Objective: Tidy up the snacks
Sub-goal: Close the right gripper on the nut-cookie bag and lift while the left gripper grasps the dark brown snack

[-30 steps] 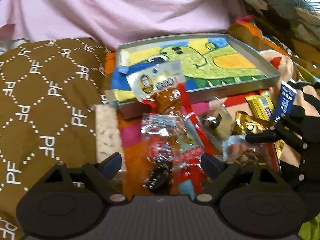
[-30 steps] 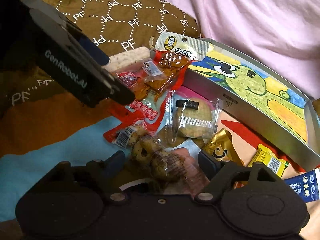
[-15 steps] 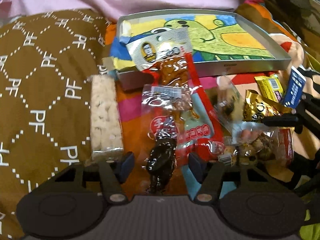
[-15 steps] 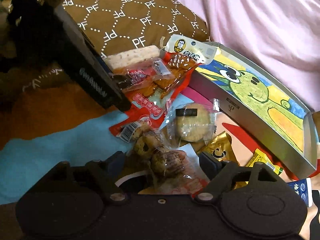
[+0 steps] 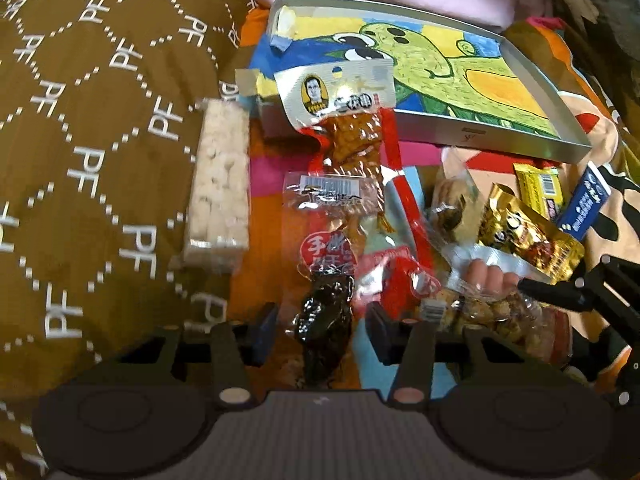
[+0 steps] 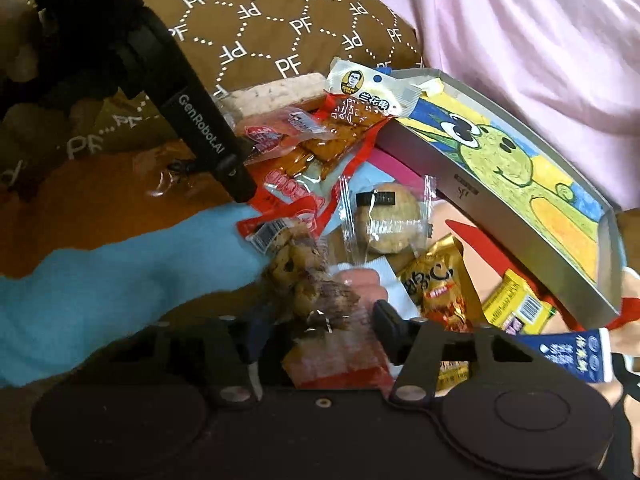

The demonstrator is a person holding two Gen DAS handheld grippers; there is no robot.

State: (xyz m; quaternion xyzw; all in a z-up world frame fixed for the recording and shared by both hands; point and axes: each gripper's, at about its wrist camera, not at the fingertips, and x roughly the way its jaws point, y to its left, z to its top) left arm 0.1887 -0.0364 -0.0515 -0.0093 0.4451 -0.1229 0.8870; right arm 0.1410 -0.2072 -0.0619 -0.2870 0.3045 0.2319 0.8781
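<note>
Several snack packs lie in a heap on a colourful blanket in front of a metal tray (image 5: 500,136) lined with a green dinosaur drawing. My left gripper (image 5: 322,332) straddles a clear pack of dark dried snack (image 5: 324,320). Its jaws are closing, and a small gap shows on each side of the pack. My right gripper (image 6: 320,326) is closing around a clear bag of brown cookie clusters (image 6: 308,280), which fills most of the gap. The left gripper's black finger (image 6: 208,140) shows in the right wrist view, down among the red packs.
A puffed-rice bar (image 5: 220,184) lies against a brown patterned cushion (image 5: 100,140). A silver-and-red tofu pack (image 5: 344,112) leans on the tray's edge. A round wrapped cookie (image 6: 386,216), a gold pack (image 5: 524,236), a yellow pack (image 5: 536,188) and a blue carton (image 5: 584,204) lie to the right. Pink cloth (image 6: 520,20) lies behind the tray.
Both grippers' jaws have narrowed around their packs. The left wrist has rolled, tilting its view, and it has come closer over the dark snack pack.
</note>
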